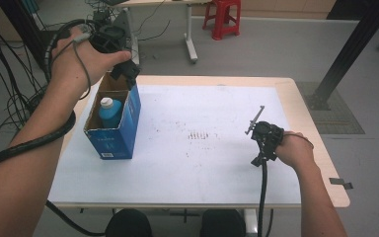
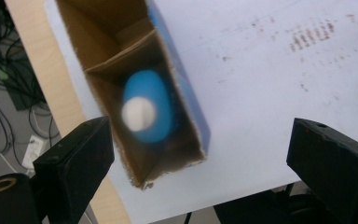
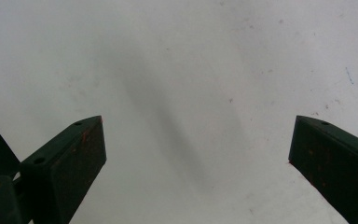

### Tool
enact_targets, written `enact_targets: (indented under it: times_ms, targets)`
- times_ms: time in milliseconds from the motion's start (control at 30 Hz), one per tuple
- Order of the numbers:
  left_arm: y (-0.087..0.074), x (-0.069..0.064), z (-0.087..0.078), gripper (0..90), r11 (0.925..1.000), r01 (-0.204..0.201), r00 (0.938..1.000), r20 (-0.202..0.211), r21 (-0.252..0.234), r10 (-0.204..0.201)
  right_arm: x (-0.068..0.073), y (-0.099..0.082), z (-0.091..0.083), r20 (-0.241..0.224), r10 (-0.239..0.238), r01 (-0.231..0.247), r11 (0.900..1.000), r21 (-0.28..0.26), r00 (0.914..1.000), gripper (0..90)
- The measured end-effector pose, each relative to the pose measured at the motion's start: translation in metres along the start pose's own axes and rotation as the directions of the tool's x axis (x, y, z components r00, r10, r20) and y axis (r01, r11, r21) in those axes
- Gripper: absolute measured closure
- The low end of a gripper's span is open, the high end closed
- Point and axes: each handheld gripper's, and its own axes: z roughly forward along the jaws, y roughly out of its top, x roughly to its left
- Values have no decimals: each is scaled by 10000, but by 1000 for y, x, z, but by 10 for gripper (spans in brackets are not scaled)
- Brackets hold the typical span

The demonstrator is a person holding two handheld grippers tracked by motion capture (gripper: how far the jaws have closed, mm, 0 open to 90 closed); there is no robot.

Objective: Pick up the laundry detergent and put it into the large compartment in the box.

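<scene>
Standing in carton [image 1: 113,126] near worktop's [image 1: 217,177] left edge: blue bottle [image 1: 109,112]. Left tongs [image 1: 123,69] above carton, open, empty; placing step judged done. Right tongs [image 1: 255,121] open, empty, near right edge. Next: withdraw clear.

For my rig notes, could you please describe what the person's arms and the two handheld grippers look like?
Both forearms are bare, with no sleeves. The left gripper and right gripper are black devices. Each has two blocky black jaws with small screw holes; the right one's show faint reddish scuffs. A thick black ribbed cable trails along the left forearm, and another black cable hangs below the right gripper.
</scene>
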Motion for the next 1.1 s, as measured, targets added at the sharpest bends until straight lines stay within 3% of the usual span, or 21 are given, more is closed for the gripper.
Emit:
enact_targets:
  times_ms: [167,300,500,900,1100]
  targets:
    - [-2,-19,-8,77,9964,-816,9962,288,-244,823,0,1,0,18,3,-3,10000,-1,10000,34]
    - [-2,-35,-10,79,9823,-1859,9813,470,-234,1868,0,1,-1,39,-12,12,10000,11,10000,34]
    - [-2,-60,-8,78,9603,-2781,9576,720,-237,2791,1,2,-2,47,-34,34,10000,4,10000,34]
    - [-7,-87,17,78,9276,-3732,9186,1336,-168,3720,2,1,-5,105,-34,35,10000,-11,9999,34]
    - [-12,-99,39,77,9183,-3959,9088,1430,-22,3921,4,1,-7,139,-35,35,10000,-11,9999,34]
